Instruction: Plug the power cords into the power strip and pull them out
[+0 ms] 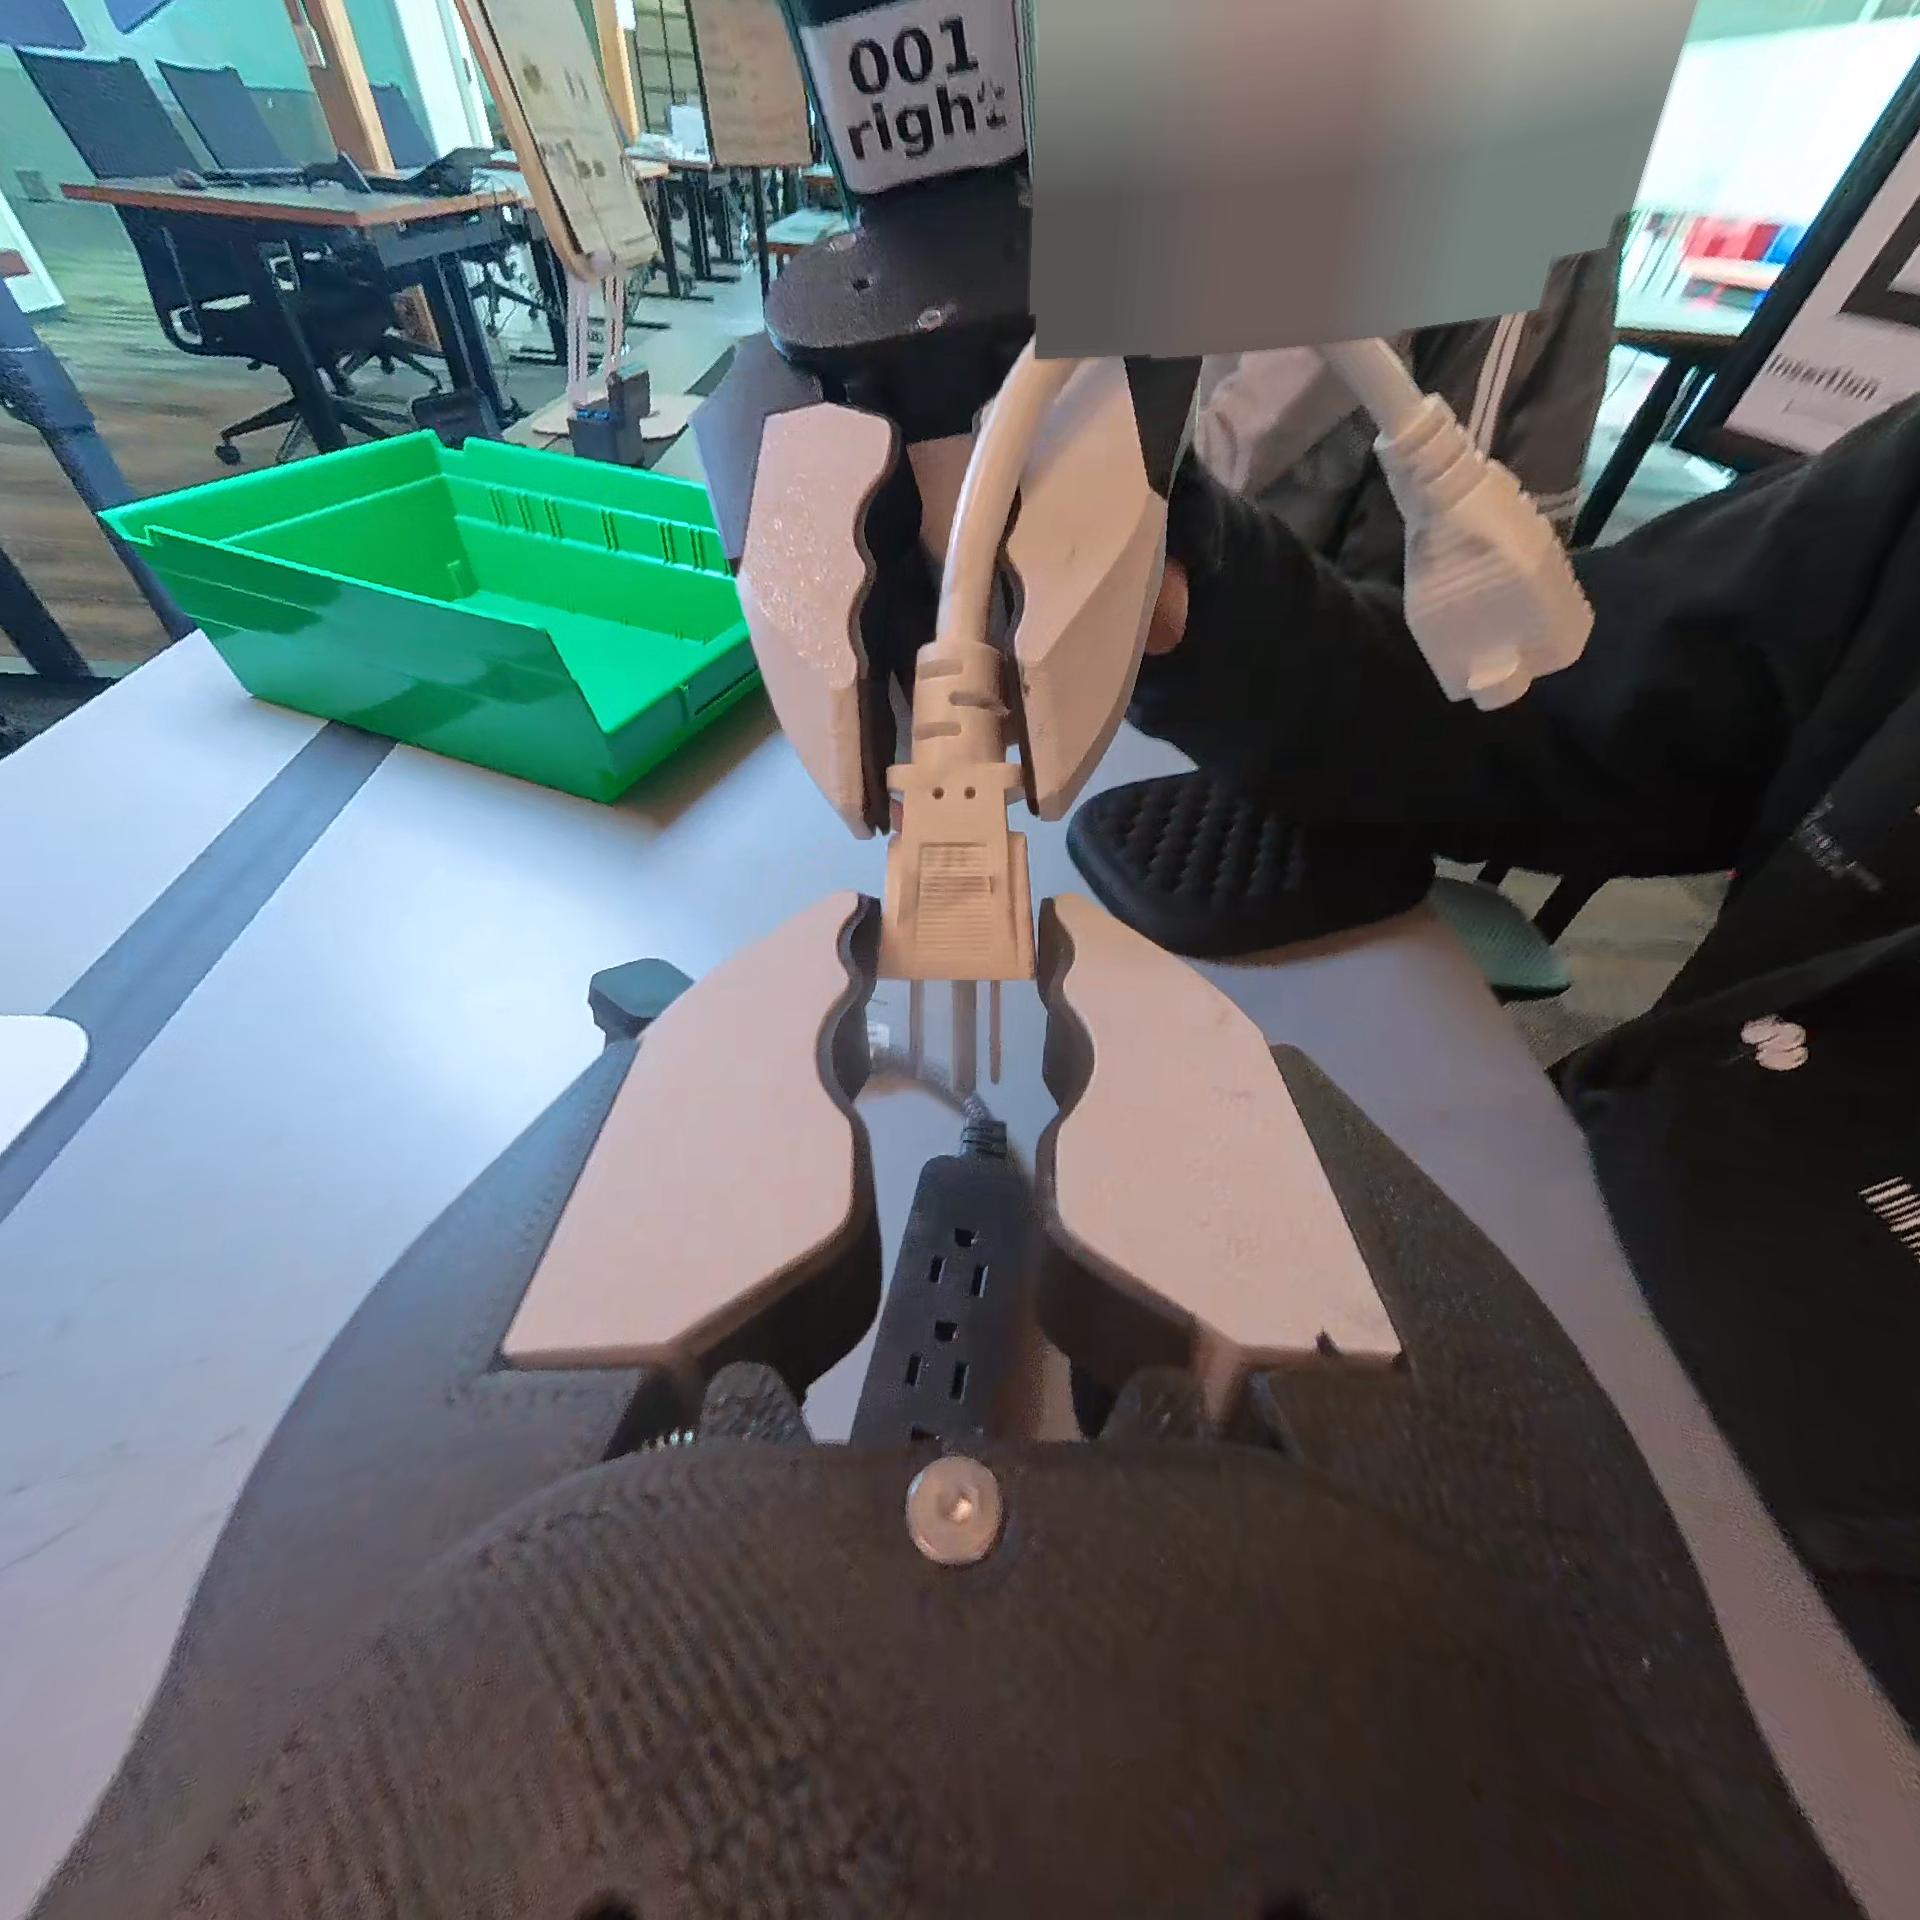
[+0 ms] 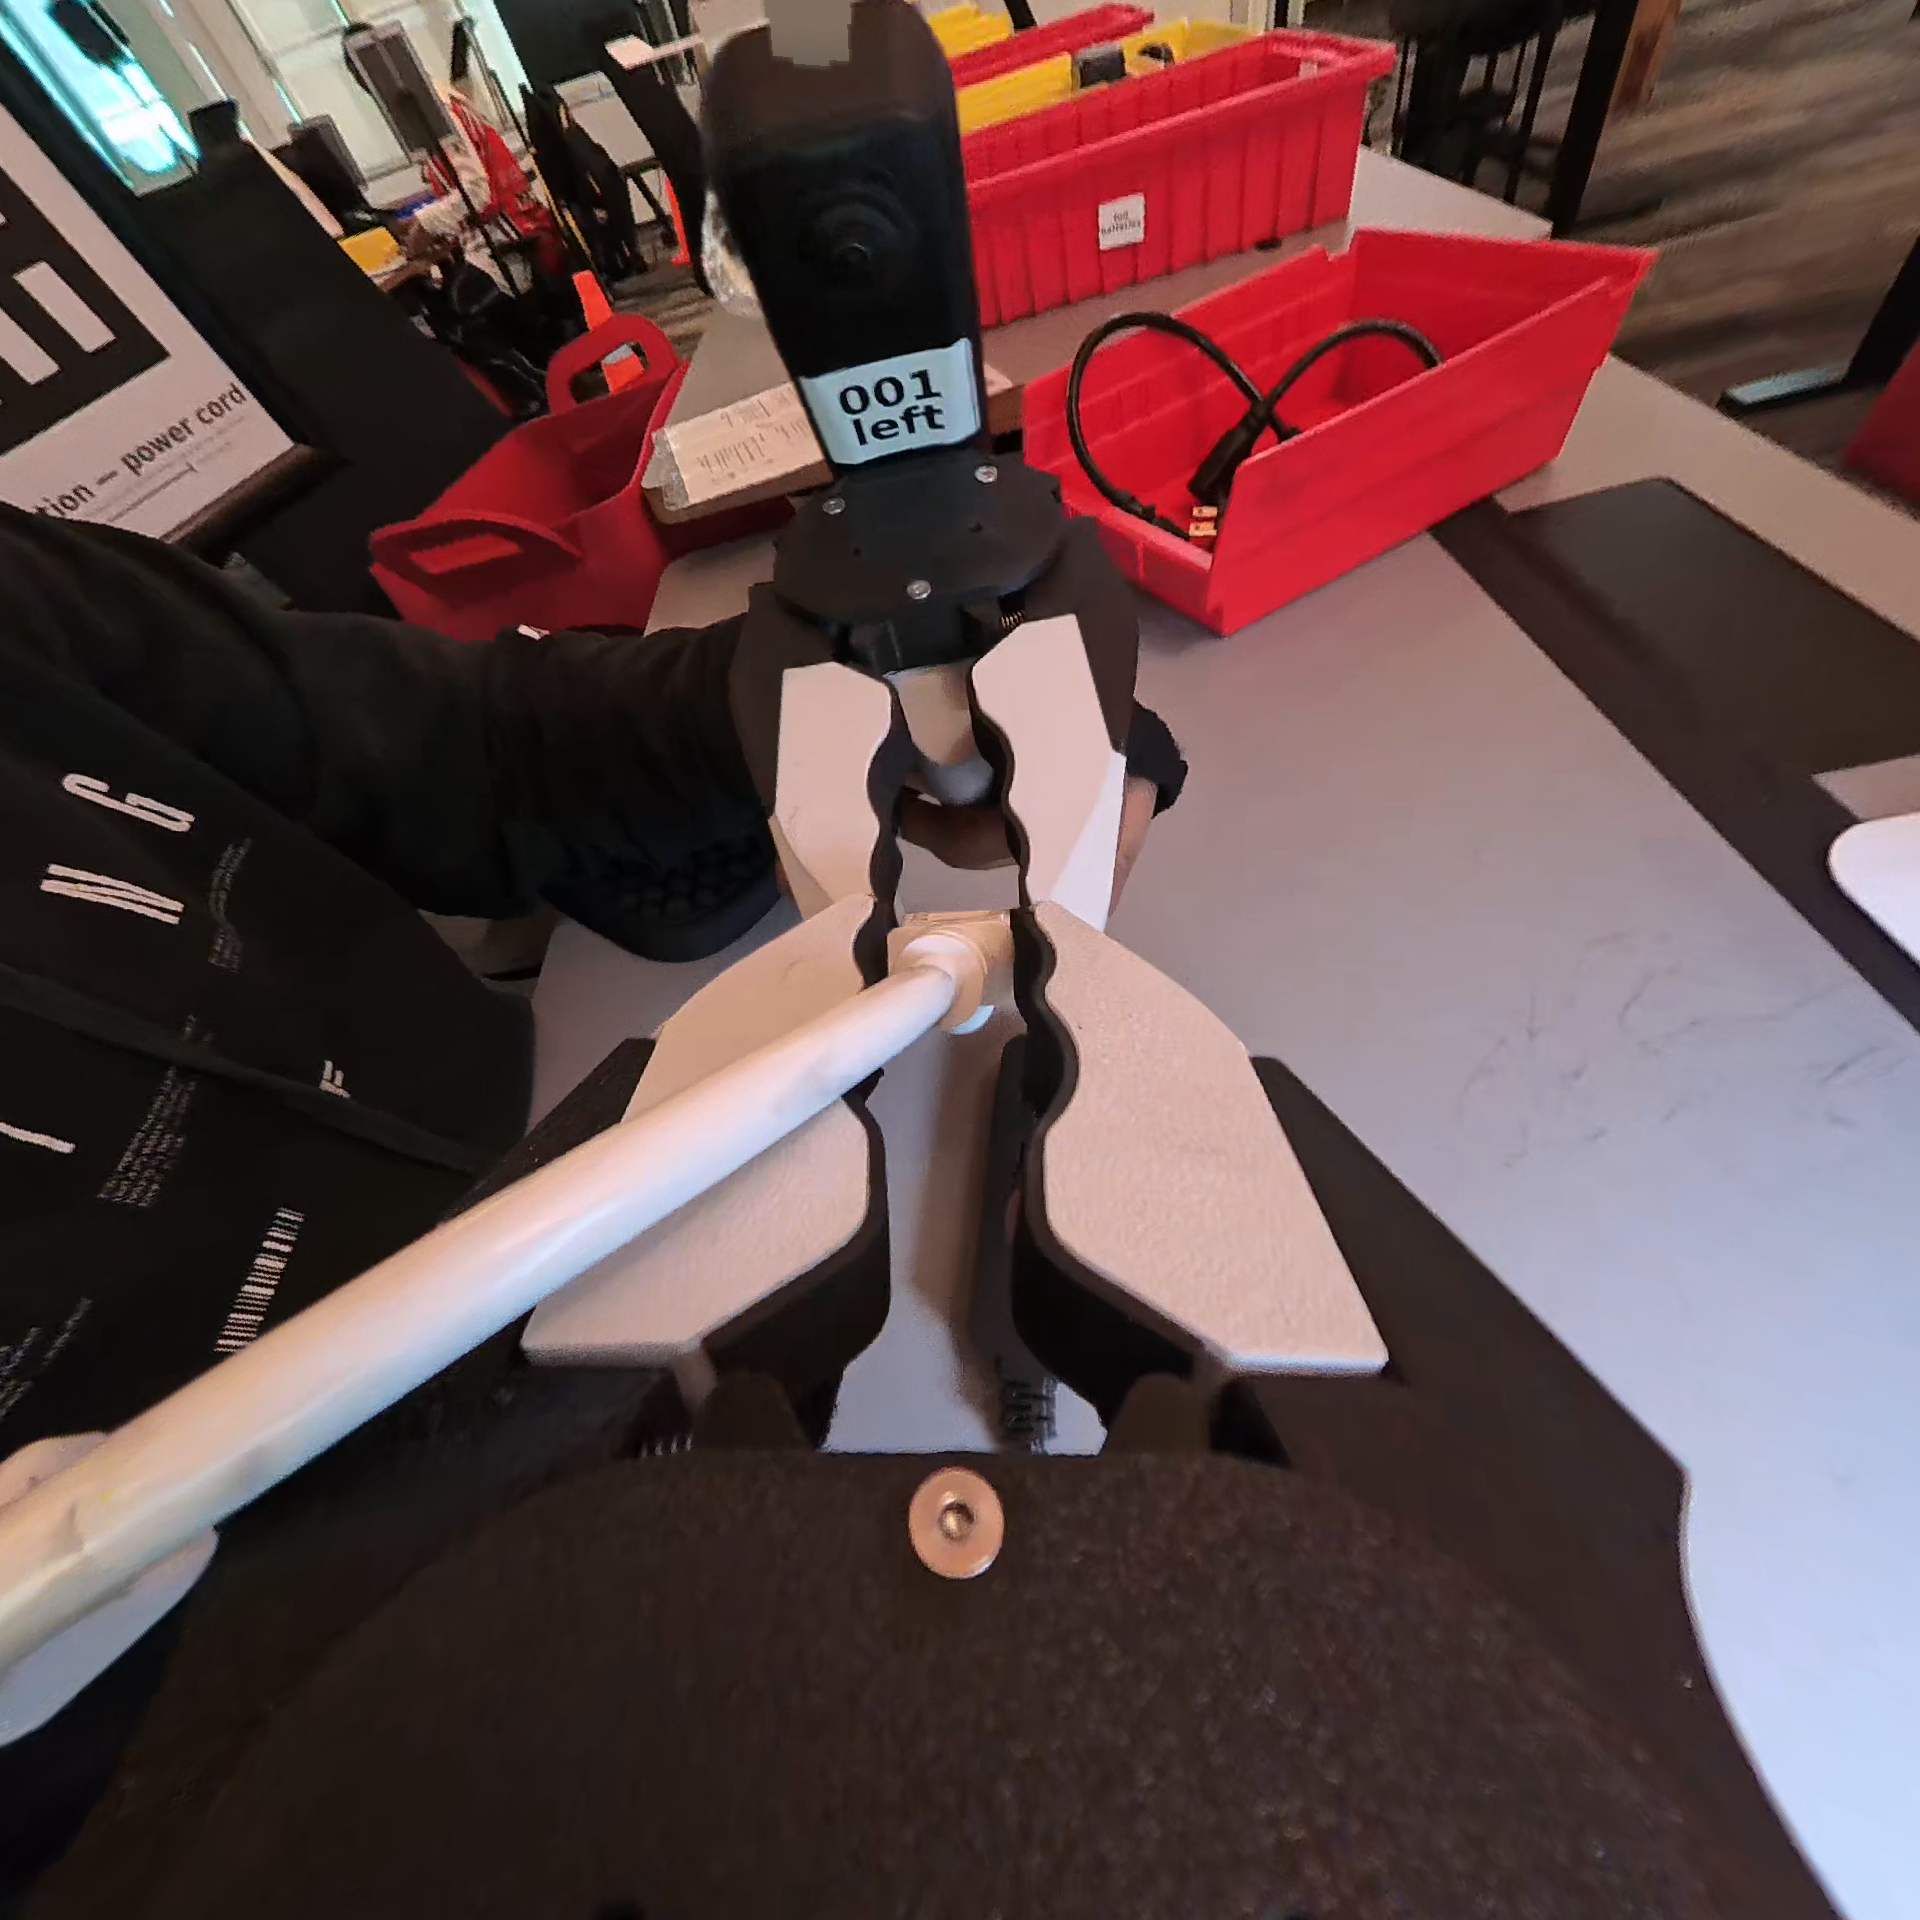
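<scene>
The right gripper (image 1: 951, 810) pinches the white plug (image 1: 958, 894), prongs poised between the left gripper's (image 1: 951, 935) spread fingertips, just above the black strip (image 1: 940, 1309) on the table (image 1: 312, 1039).

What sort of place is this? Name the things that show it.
Probably an office turned work or demo room: desks with monitors, office chairs, and red storage bins on grey tables.

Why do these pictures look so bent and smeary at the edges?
Both are wide-angle: in the left wrist view the green plastic bin bows outward; in the right wrist view the red plastic bin slants and the near white power cord balloons, softly blurred.
</scene>
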Available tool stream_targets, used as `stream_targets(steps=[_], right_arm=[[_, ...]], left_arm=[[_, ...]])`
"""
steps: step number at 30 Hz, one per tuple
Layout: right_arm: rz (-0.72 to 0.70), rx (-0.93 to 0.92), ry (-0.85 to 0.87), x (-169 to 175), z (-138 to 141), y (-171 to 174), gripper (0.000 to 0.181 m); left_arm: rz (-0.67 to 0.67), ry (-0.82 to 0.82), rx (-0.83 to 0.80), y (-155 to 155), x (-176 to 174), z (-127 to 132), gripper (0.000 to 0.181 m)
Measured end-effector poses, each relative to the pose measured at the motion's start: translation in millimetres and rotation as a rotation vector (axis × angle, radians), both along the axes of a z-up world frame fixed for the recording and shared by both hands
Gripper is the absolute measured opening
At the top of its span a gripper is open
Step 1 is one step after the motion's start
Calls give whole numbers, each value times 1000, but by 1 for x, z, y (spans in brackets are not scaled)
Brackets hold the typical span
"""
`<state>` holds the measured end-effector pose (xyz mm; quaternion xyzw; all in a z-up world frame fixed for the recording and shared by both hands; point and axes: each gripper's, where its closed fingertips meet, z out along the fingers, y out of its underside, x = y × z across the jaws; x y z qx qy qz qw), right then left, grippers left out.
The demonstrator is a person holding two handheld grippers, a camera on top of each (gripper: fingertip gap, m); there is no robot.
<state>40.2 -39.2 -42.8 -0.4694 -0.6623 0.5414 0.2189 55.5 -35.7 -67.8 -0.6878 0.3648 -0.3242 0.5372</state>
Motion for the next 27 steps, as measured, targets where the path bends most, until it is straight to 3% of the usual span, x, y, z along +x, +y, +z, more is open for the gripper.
stream_targets(steps=[5,11,16,21,25,27], right_arm=[[-3,-24,69,-2,10,-1,23],[27,181,50,4,-3,-4,25],[19,222,69,0,-4,-5,24],[0,224,31,-4,-15,-3,24],[22,220,-22,-3,-33,1,24],[18,239,-81,1,-44,6,24]], left_arm=[[0,-62,37,0,-3,12,29],[-51,-121,36,-4,-2,12,29],[-57,-106,24,-4,-5,9,29],[-63,-79,-46,-2,-7,-6,29],[-21,33,-104,1,-9,-25,29],[-3,146,-140,-2,-15,-40,41]])
